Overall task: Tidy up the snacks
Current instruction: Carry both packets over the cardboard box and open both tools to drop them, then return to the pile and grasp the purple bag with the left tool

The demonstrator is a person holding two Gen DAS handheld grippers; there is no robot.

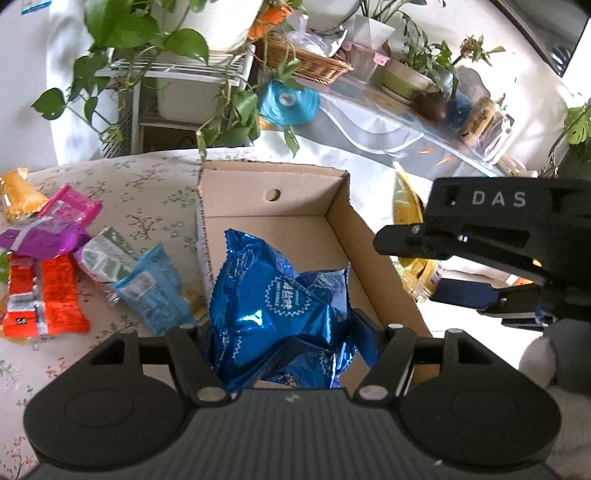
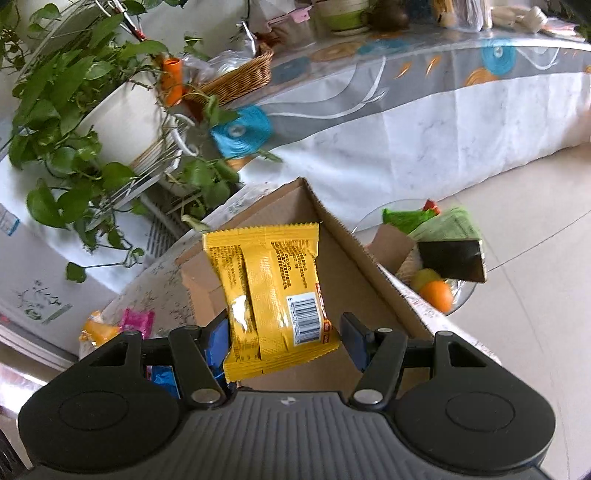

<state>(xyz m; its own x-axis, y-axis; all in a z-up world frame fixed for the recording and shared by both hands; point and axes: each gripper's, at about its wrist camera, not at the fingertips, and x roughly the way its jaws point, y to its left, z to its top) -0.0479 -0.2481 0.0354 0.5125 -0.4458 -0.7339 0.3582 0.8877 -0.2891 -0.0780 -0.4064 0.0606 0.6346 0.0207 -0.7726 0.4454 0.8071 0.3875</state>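
Now both packets hang over the box: the left gripper pinches the blue packet, the right gripper the yellow packet. Best lower each toward a separate corner before spreading the jaws.

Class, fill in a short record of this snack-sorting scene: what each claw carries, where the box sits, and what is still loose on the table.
left claw: closed on a blue packet, held over the box
right claw: holds a yellow packet above the box, barcode side showing
box: open cardboard, on the floral tablecloth; its visible floor is bare
loose snacks: orange packets, purple packet, pink packet, light blue packet, all left of the box
behind: potted plants and a wicker basket
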